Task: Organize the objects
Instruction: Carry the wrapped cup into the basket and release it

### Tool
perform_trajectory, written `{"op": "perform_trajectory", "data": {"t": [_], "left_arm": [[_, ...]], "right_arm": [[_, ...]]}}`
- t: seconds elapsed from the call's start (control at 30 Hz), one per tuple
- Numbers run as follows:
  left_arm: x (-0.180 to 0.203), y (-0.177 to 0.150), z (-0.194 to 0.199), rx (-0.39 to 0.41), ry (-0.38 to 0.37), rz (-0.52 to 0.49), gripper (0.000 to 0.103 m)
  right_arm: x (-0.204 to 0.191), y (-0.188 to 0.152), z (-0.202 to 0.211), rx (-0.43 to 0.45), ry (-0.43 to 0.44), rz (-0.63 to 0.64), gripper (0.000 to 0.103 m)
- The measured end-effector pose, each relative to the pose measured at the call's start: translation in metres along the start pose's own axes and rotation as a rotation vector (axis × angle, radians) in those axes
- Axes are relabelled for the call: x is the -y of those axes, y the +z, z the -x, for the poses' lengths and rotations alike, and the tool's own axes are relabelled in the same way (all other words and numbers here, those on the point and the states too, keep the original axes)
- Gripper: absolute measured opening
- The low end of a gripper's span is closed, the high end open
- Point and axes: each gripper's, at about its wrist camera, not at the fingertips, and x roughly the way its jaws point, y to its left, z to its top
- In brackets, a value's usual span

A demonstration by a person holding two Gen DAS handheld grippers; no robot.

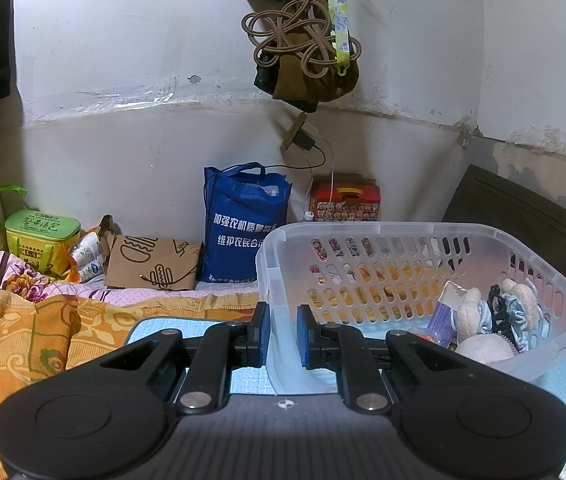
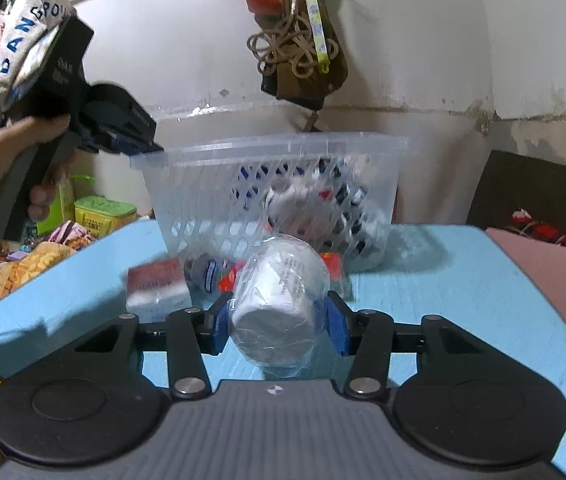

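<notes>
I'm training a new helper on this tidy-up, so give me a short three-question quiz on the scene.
1. True or false: the left tongs grip the basket rim.
2. What do the right tongs hold? A) red box B) wrapped white roll C) blue bag
3. What colour is the table top?

Key: 1 true. 2 B, the wrapped white roll. 3 light blue.

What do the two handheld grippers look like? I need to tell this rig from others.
Both the left gripper and right gripper are matte black with blue pads, silver pivot bolts and ribbed grey bodies. In the right wrist view, a bare hand grips a dark handle.
</notes>
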Motion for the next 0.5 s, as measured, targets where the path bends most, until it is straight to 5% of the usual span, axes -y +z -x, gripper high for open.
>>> {"op": "perform_trajectory", "data": {"t": [0.5], "left_arm": [[-0.001, 0.001, 0.000, -0.002, -0.006, 0.007, 0.017]], "right_arm": [[0.017, 0.031, 0.022, 0.096, -0.006, -0.010, 0.052]]}}
